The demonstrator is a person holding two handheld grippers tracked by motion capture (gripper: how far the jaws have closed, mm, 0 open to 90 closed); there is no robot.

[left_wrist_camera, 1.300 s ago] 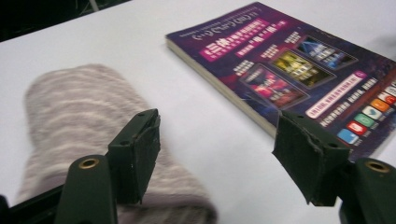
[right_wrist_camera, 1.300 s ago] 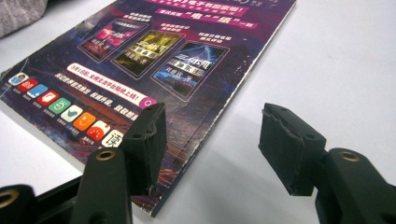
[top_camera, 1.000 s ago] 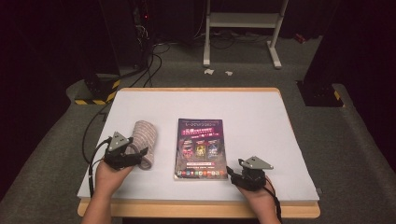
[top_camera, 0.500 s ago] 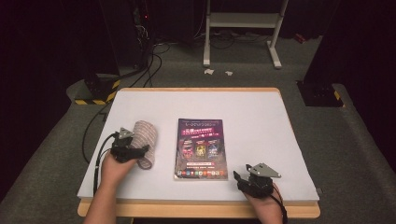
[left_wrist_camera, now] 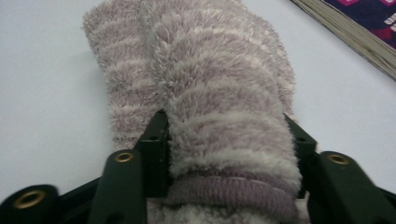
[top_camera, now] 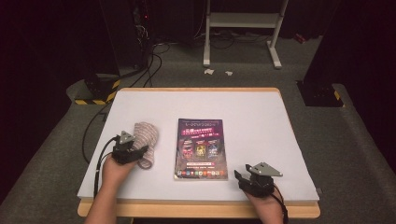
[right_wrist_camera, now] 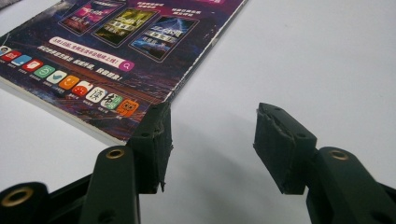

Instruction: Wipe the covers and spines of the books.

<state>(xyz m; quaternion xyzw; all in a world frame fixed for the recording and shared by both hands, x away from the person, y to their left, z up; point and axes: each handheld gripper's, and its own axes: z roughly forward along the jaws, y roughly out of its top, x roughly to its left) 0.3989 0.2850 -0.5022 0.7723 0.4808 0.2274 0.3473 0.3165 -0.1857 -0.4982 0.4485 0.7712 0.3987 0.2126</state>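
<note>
Left tool [left_wrist_camera: 226,140] around sock [left_wrist_camera: 205,88]

Ahead of the left gripper [top_camera: 136,150] its jaws are blocked by the fuzzy sock [left_wrist_camera: 210,93] filling the gap between them. The book [top_camera: 201,148] lies just to its right. Between the right gripper's [right_wrist_camera: 210,140] spread jaws is bare table [top_camera: 261,126], the book's corner beside its left jaw.

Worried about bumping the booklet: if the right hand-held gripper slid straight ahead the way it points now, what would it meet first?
Probably the booklet. In the right gripper view the right hand-held gripper is open, its left jaw lined up with the booklet's near corner; bare white table lies ahead of the other jaw. Depth is uncertain.
</note>
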